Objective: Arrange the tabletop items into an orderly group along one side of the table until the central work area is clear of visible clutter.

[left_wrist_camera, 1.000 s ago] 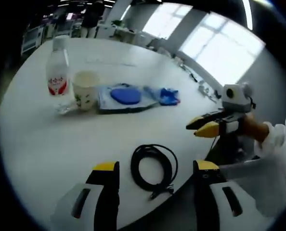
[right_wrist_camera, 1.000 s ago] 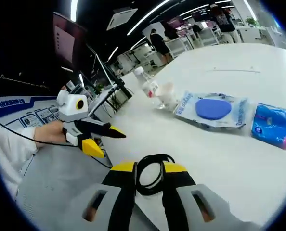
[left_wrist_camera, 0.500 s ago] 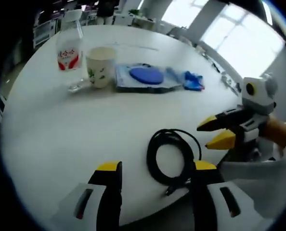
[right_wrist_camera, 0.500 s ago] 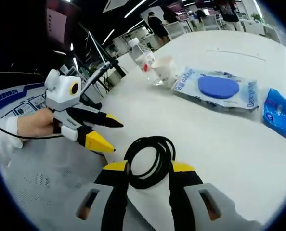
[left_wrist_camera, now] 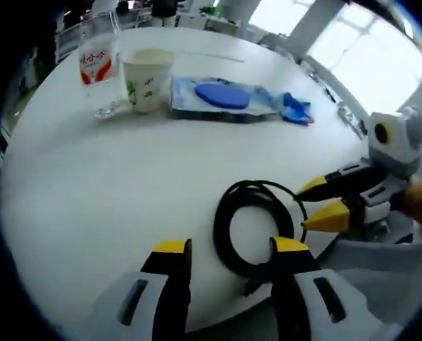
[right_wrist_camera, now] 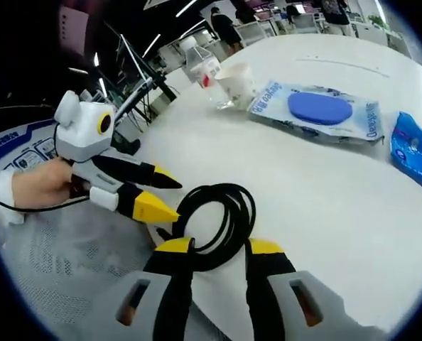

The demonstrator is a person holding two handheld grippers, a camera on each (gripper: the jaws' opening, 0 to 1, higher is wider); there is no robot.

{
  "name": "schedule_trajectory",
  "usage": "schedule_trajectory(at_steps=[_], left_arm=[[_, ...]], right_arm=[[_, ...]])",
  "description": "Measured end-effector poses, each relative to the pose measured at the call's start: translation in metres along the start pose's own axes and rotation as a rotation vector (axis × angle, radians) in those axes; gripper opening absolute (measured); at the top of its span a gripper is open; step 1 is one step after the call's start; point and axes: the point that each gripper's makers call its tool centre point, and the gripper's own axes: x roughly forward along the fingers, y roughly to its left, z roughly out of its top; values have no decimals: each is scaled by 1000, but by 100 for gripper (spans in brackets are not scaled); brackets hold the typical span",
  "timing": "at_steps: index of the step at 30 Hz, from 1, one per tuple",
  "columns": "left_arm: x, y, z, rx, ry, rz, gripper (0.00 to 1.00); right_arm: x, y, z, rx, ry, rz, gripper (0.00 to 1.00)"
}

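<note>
A coiled black cable (left_wrist_camera: 257,227) lies on the white table (left_wrist_camera: 104,185) near its edge. My left gripper (left_wrist_camera: 230,247) is open, its yellow-tipped jaws standing just short of the coil's near side. The right gripper (left_wrist_camera: 303,206) comes in from the right, open, with its tips at the coil's right edge. In the right gripper view the cable (right_wrist_camera: 218,217) runs down between my right gripper's (right_wrist_camera: 219,247) jaws, which stand apart. There the left gripper (right_wrist_camera: 170,197) points at the coil from the left, held by a hand.
At the far side stand a water bottle (left_wrist_camera: 97,60) and a paper cup (left_wrist_camera: 148,78). Beside them lie a flat wipes pack with a blue lid (left_wrist_camera: 222,96) and a small blue packet (left_wrist_camera: 293,110). Bare tabletop lies between that row and the cable.
Both grippers have closed in on the cable from opposite sides. The left jaws have narrowed a little. The cable and the far row have stayed put.
</note>
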Motion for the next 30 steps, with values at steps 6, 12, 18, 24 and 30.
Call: schedule_trajectory(at_steps=[6,12,18,24,30], left_arm=[[9,4,2,8,-9,11,35],[15,1,-2,-27,19,-1,21],[10,4,-5,-54,23,29,13],[1,4,-9,-105,14,23,3],[-4,-3,-4,-146,-1,-19,2]], right_arm=[[3,-7,-2,24,8,-16,23],[11,-4,-11,39,28,-13,18],[12,-7,-17,56,36,-39,11],[7,-12,-13,99,50,-49,3],[-4,-18,-1,119,-2,-59,0]])
